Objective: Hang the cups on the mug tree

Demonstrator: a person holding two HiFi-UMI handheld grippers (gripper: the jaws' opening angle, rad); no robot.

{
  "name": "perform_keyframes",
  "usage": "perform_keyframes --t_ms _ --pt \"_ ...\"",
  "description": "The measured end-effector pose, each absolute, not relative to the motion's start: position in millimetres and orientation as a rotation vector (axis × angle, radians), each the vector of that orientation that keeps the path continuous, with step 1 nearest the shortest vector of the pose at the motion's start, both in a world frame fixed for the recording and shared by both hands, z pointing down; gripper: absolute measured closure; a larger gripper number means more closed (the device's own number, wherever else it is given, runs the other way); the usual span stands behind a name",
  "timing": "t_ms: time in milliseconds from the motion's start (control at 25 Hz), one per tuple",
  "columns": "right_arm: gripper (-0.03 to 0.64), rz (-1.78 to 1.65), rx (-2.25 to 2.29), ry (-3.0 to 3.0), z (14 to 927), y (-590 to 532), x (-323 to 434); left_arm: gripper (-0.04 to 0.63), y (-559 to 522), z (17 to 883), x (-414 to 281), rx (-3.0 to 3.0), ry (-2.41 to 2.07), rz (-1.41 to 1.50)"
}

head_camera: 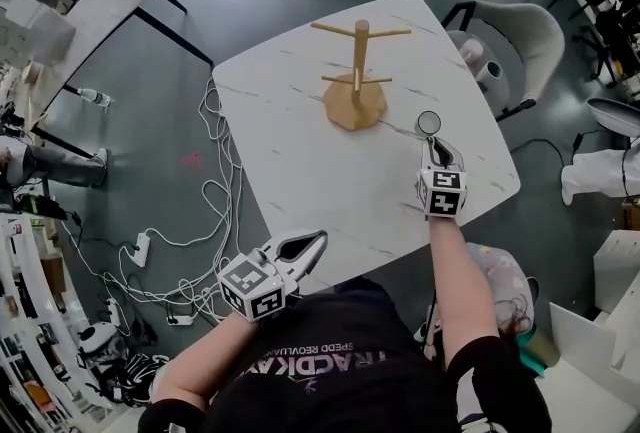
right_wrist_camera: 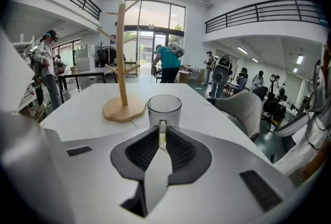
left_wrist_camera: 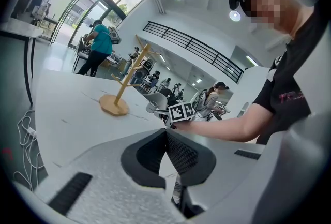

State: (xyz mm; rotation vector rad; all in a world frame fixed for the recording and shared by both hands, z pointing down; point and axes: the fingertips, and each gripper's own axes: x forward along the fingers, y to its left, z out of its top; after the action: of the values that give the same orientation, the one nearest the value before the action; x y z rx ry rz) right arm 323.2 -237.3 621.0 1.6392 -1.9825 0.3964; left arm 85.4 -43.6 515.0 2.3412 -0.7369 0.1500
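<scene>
Right gripper view: right hand-held gripper (right_wrist_camera: 162, 129) clamps cup (right_wrist_camera: 164, 107) handle; left hand-held gripper (left_wrist_camera: 166, 134) closed.

The table (head_camera: 290, 151) is showing a smooth, white, grey-veined marble-look top. At its twelve o'clock the tree (head_camera: 354, 107) is looking like pale matt wood. At the tree's four o'clock the cup (right_wrist_camera: 164, 107) is gleaming as clear glass. The right gripper (right_wrist_camera: 162, 132) is showing black ribbed pads (right_wrist_camera: 181, 150) in a matt grey shell.
</scene>
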Motion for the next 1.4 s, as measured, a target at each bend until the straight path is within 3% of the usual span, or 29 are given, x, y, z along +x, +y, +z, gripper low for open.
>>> perform_keyframes --t_ms 600,1400 --pt "0.574 -0.022 1.430 -1.898 559.7 -275.0 301.1 0.598 -35.3 503.8 74.5 2.367 -0.757 0.083" --pt "0.574 -0.386 1.033 -1.544 553.4 -313.3 270.2 0.598 -31.0 498.3 36.5 2.358 -0.789 0.026"
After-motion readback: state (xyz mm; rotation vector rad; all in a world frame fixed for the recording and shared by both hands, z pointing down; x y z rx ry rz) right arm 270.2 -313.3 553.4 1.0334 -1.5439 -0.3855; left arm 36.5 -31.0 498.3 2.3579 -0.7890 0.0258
